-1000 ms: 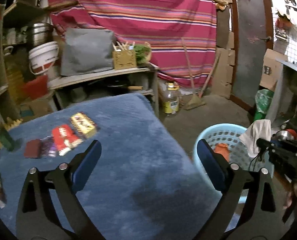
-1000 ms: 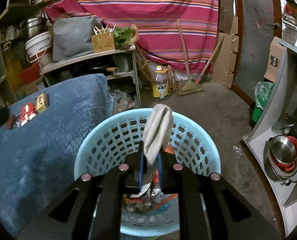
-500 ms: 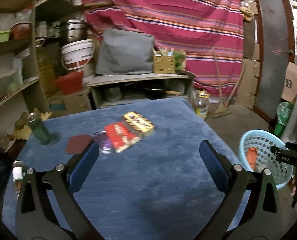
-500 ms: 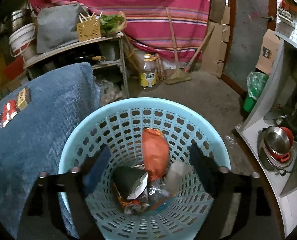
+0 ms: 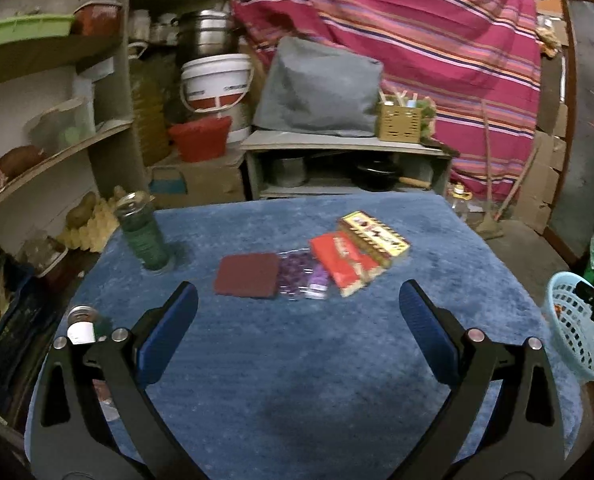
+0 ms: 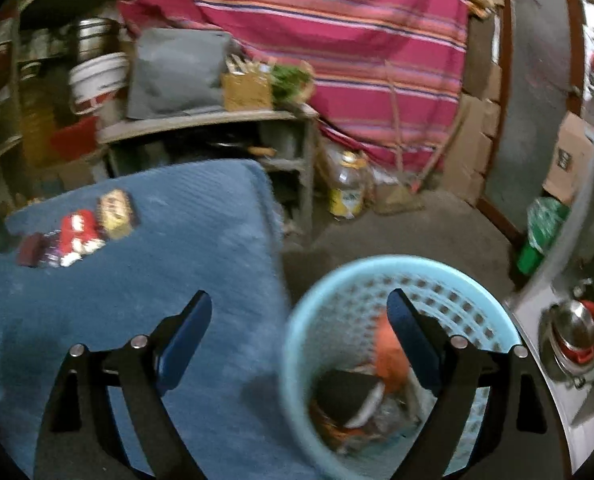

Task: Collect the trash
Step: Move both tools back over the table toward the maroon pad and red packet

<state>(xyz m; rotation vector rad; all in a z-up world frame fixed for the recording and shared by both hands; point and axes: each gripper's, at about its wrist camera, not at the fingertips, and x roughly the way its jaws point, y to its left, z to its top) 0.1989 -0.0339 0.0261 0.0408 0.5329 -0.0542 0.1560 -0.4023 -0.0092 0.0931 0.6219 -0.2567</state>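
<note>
- A cluttered storeroom: a striped red cloth (image 5: 437,40) hangs behind wooden shelves (image 5: 57,152), and a table under a plush blue cover (image 5: 297,360) fills the foreground.
- Left wrist view: the left gripper (image 5: 297,312) hovers over the cover with its jaws wide apart and nothing between them. The remaining trash lies in a row ahead of it: a flat maroon square (image 5: 247,276), a crinkly purple wrapper (image 5: 303,274), a glossy red packet (image 5: 343,262) and a yellow patterned box (image 5: 373,234), each touching or overlapping the next. A green ribbed jar (image 5: 143,232) stands upright to their left.
- To do the pickup well, I judge it should come down low over one edge piece, since thin wrappers sink into the pile and neighbours may drag along.
- Right wrist view: the right gripper (image 6: 299,316) sits above the table edge and the pale-blue perforated plastic basket (image 6: 297,360) on the floor; its jaws are opening, empty. Inside the basket lie an orange bag (image 6: 389,356) and crumpled wrappers.
</note>
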